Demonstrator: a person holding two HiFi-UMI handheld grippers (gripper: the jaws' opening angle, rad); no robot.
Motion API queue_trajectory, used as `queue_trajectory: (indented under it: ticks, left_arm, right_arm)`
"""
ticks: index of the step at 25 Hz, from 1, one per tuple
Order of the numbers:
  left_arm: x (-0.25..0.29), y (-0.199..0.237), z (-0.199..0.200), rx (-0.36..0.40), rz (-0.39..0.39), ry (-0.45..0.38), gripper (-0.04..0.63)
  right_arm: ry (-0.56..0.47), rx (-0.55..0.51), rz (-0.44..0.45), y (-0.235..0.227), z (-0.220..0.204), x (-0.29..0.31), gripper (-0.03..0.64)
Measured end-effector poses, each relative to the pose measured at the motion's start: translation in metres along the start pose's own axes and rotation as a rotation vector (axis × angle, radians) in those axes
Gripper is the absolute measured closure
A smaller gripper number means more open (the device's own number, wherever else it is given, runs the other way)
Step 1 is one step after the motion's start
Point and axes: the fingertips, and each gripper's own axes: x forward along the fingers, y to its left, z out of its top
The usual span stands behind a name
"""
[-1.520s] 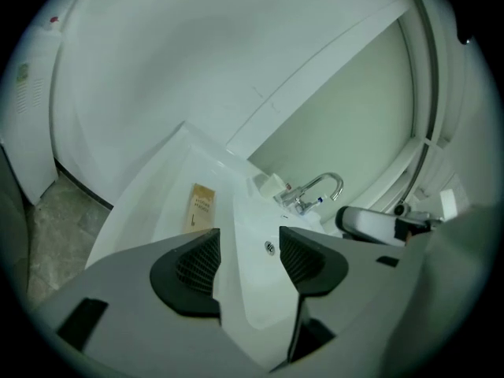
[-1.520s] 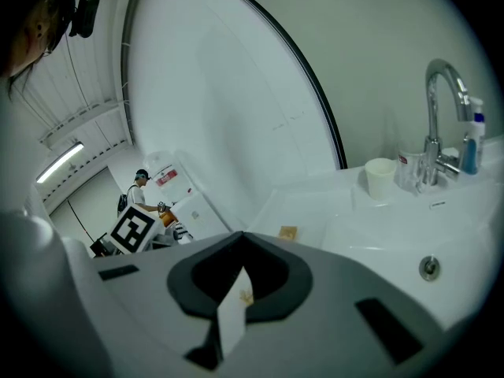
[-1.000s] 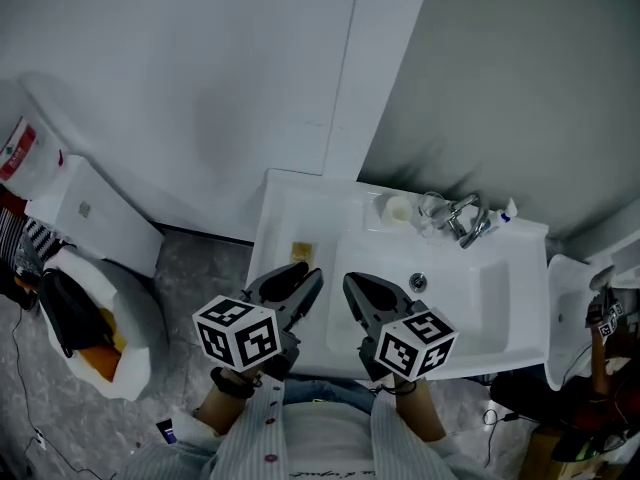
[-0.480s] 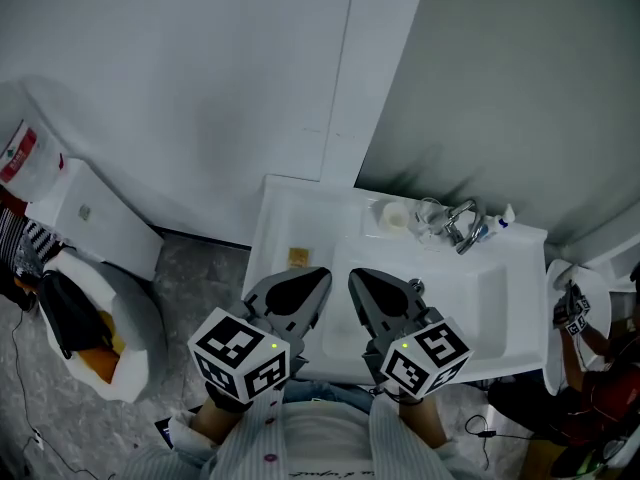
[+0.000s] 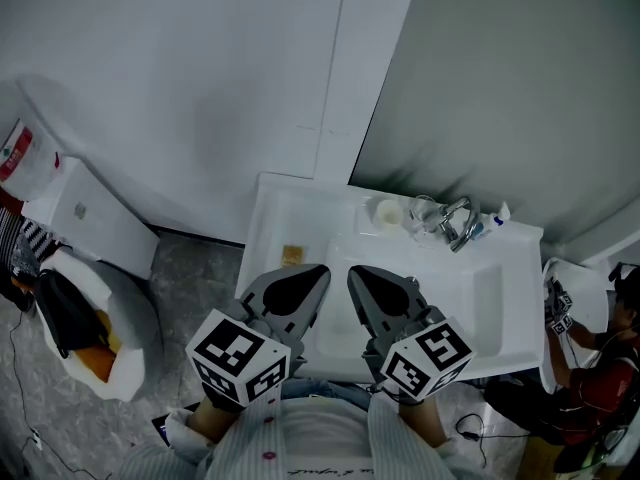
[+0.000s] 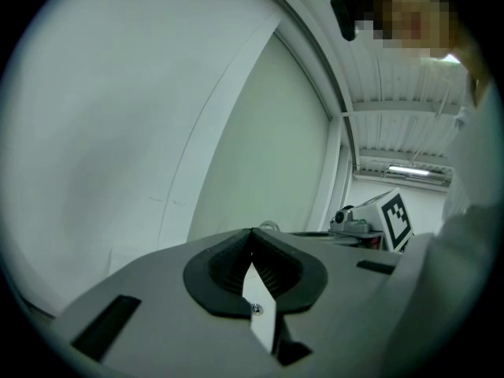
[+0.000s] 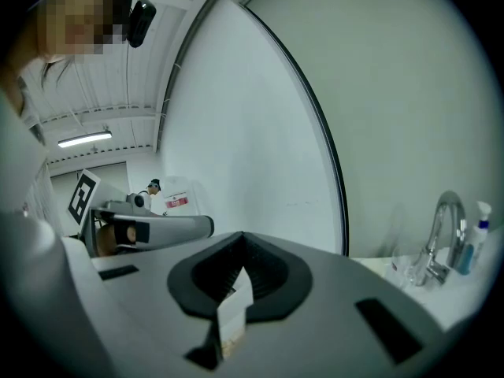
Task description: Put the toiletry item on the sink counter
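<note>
Soap, most likely: a small tan block [image 5: 292, 256] lies flat on the sink counter [image 5: 268, 213], left of the basin [image 5: 480, 288] and just beyond the left gripper [image 5: 315, 274], with nothing touching it. Both that gripper and the right gripper [image 5: 358, 274] have their jaws pressed together with nothing between them. I judge the tan block light, stiff and slippery if wet, best pinched across its long sides. It is too small to tell soap from sponge, neither gripper view shows it, and the grippers hide the counter's near edge. The bottle [image 5: 497, 218] beside the faucet [image 5: 455, 220] is also too small to identify.
</note>
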Motion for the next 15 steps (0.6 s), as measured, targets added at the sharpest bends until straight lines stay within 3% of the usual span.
queue_trajectory:
  ticks: [15]
  left_arm:
    - [0.003, 0.004, -0.006, -0.009, 0.026, 0.01, 0.578]
  right_arm:
    - [0.025, 0.005, 0.017, -0.002, -0.009, 0.003, 0.607]
